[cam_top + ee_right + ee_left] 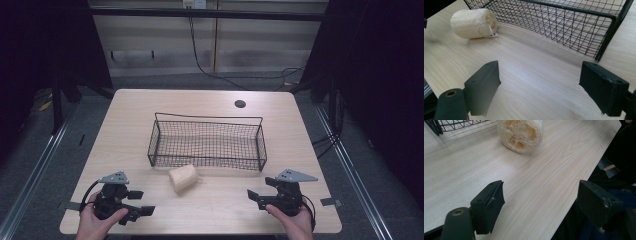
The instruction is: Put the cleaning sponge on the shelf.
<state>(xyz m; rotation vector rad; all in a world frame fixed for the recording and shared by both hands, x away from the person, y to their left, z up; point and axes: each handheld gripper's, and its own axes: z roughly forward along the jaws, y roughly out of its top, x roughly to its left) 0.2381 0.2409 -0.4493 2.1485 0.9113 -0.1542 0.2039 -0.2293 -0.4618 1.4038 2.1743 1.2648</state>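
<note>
Both claws (pixel 141 202) (pixel 254 198) low, agape, inward-pointing.

A black wire basket (pixel 207 141) stands at the middle of the pale wooden table (pixel 150 107). A round dark hole (pixel 240 104) sits in the table at about one o'clock from the basket. Grey carpet floor (pixel 45 150) surrounds the table.
</note>
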